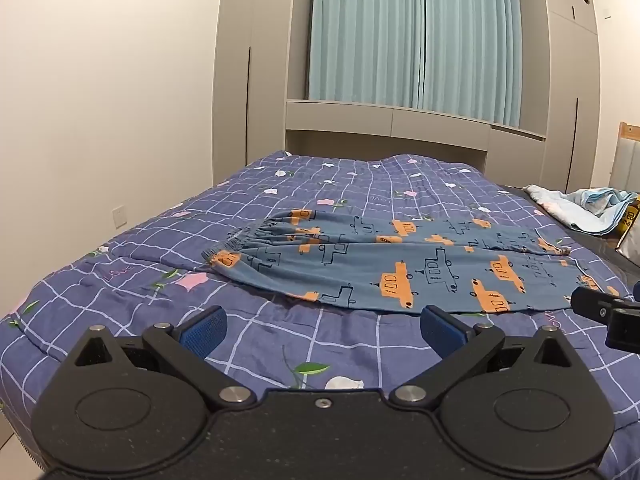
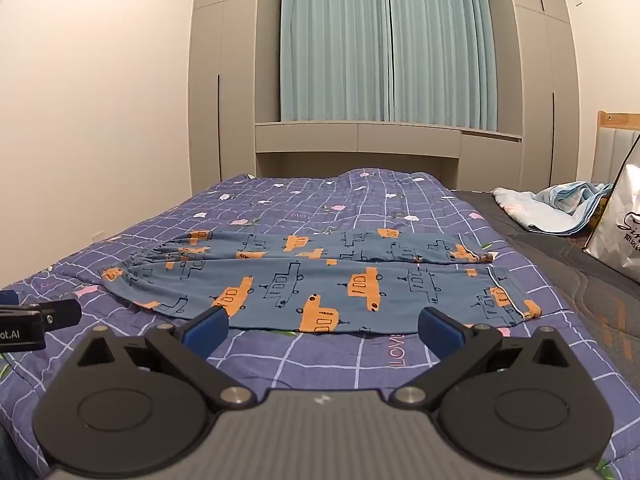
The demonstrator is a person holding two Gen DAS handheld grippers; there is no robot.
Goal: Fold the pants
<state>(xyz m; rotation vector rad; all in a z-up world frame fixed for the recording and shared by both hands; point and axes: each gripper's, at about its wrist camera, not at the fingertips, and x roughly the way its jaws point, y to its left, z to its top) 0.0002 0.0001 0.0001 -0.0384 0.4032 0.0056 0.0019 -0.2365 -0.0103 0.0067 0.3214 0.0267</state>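
1. Bed: carries everything.
2. Pants: flat near the front edge, waistband left, legs side by side; every fold appears outstanding.
3. Left gripper, right gripper: jaws wide, empty, short of the pants.

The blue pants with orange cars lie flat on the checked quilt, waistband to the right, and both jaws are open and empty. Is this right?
One thing is wrong: the waistband of the pants lies to the left, as both wrist views show. The rest holds: the pants lie flat on the quilt.
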